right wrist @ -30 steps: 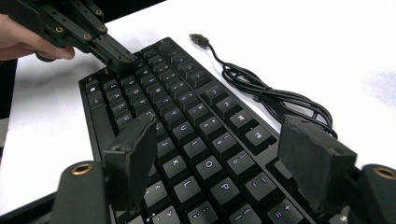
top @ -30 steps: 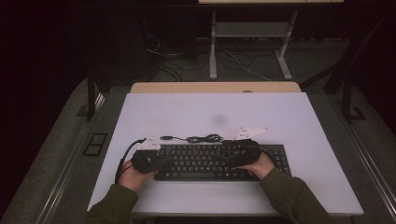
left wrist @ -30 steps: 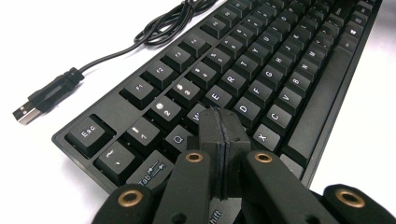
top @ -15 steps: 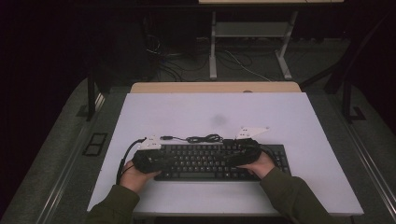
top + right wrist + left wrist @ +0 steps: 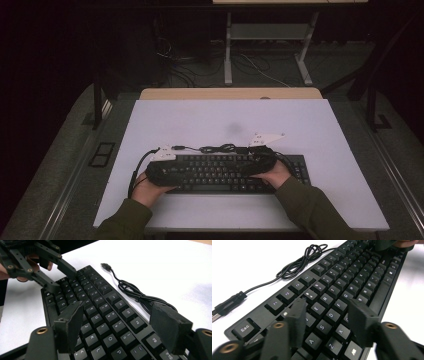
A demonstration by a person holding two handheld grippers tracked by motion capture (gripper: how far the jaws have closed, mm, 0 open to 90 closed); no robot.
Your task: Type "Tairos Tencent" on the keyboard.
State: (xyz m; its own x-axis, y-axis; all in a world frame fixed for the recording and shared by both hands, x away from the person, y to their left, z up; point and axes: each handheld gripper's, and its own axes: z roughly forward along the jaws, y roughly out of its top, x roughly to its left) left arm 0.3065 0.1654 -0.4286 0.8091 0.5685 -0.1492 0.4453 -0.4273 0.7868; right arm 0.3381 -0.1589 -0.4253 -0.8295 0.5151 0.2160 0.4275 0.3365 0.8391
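The keyboard (image 5: 227, 172) lies near the worktop's (image 5: 225, 120) front edge. Our left tool (image 5: 327, 315) has just been opening over the keys; the right tool (image 5: 120, 322) hangs released (lift both straight up, avoiding the cable (image 5: 220, 148)).

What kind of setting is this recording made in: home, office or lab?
Probably a lab or recording workspace, not a home: a bare white table holding just a black keyboard with its cable unplugged, dark surroundings, and loose wiring on the floor beneath a metal-legged desk behind.
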